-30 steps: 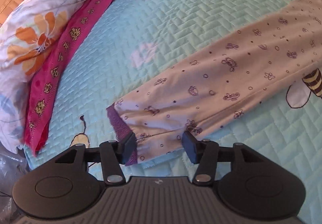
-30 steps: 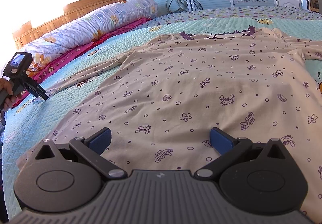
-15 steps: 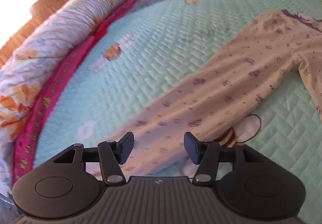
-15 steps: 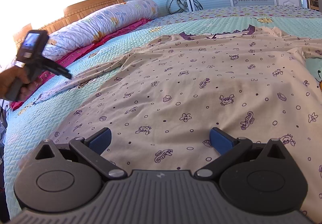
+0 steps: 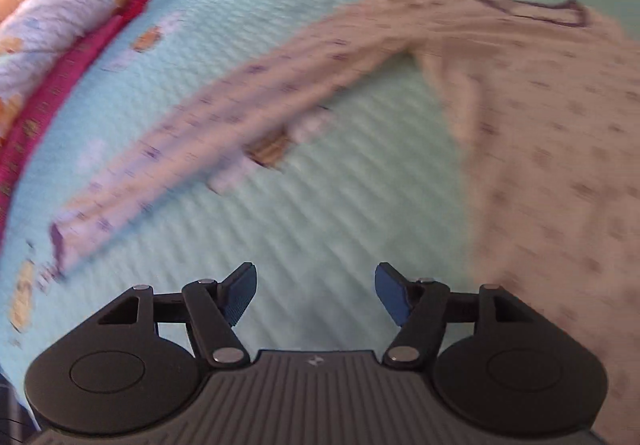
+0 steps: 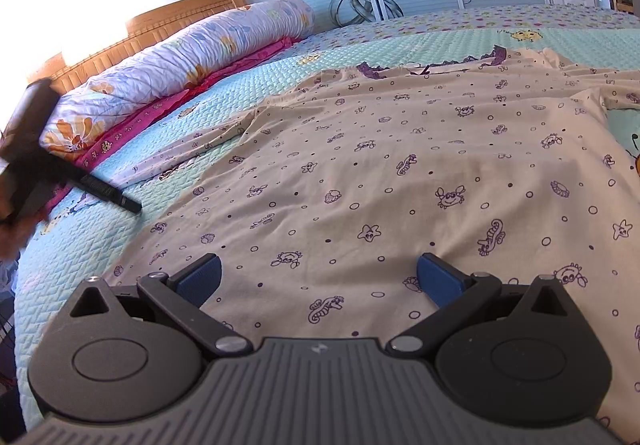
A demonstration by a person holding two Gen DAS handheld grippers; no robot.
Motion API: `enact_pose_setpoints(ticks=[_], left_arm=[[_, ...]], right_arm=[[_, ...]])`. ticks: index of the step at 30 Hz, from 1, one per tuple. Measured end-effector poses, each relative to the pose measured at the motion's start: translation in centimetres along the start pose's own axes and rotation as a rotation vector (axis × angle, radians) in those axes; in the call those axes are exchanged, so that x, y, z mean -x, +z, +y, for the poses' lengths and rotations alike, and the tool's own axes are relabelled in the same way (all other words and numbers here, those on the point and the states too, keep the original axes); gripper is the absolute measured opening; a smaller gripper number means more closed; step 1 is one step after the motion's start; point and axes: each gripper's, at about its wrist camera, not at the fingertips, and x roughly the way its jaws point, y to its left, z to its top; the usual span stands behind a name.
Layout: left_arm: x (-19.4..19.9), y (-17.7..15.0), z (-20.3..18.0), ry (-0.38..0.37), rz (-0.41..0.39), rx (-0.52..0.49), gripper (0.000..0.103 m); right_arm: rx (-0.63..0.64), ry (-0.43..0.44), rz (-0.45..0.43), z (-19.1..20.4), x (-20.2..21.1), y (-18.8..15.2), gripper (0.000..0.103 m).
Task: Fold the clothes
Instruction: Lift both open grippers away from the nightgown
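shirt (image 6: pixel 400 173) lies flat; both grippers' jaws spread, empty, above it.

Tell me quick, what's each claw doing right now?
Left claw: open, holding nothing, above the quilt.
Right claw: open, holding nothing, over the pajama top.

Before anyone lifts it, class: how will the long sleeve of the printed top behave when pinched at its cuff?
The sleeve lies flat and thin on the quilted bedspread, so it will probably droop limply. It likely weighs little. Still joined to the top, it may drag the body along.
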Motion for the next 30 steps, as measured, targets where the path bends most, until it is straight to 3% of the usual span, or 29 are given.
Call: enact_pose_setpoints(ticks=[4, 7, 8, 10, 11, 16, 19, 24, 27, 30], left_arm=[[3.0, -2.7, -3.2, 0.047, -0.059, -0.039, 0.068], [5.5, -2.9, -4.2, 0.037, -0.117, -0.044, 0.068], [6.1, -2.6, -4.6, 0.022, -0.128, -0.049, 0.068], [6.9, -1.9, -5.7, 0.003, -0.149, -0.061, 0.069], [7.1, -1.3, -6.3, -0.003, -0.158, -0.063, 0.069], [7.0, 2.6, -9.0, -0.045, -0.199, -0.035, 0.069], [5.4, 5.0, -10.7, -0.067, -0.196, -0.022, 0.069], [0.8, 7.7, -13.0, -0.068, -0.203, 0.007, 0.069], [-2.2, 6.7, -13.8, -0.102, -0.064, -0.015, 0.069], [-0.5, 3.3, -14.3, -0.096, -0.111, -0.109, 0.069]], right_arm=[[0.008, -0.002, 0.021, -0.2, 1.9, 1.0, 0.103], [0.015, -0.003, 0.037, -0.3, 3.2, 1.8, 0.100], [0.017, -0.003, 0.042, -0.4, 3.7, 2.1, 0.096], [0.021, -0.004, 0.053, -0.4, 4.6, 2.6, 0.068], [0.023, -0.004, 0.058, -0.5, 5.1, 2.8, 0.066], [0.036, -0.026, 0.054, -1.4, 6.6, 5.3, 0.066], [0.031, -0.091, 0.052, -3.7, 3.7, 8.4, 0.075], [0.061, -0.179, 0.101, -5.3, -1.8, 10.1, 0.074], [0.098, -0.186, 0.161, -5.0, -2.5, 8.0, 0.066], [0.135, -0.193, 0.220, -4.6, -3.2, 6.0, 0.063]])
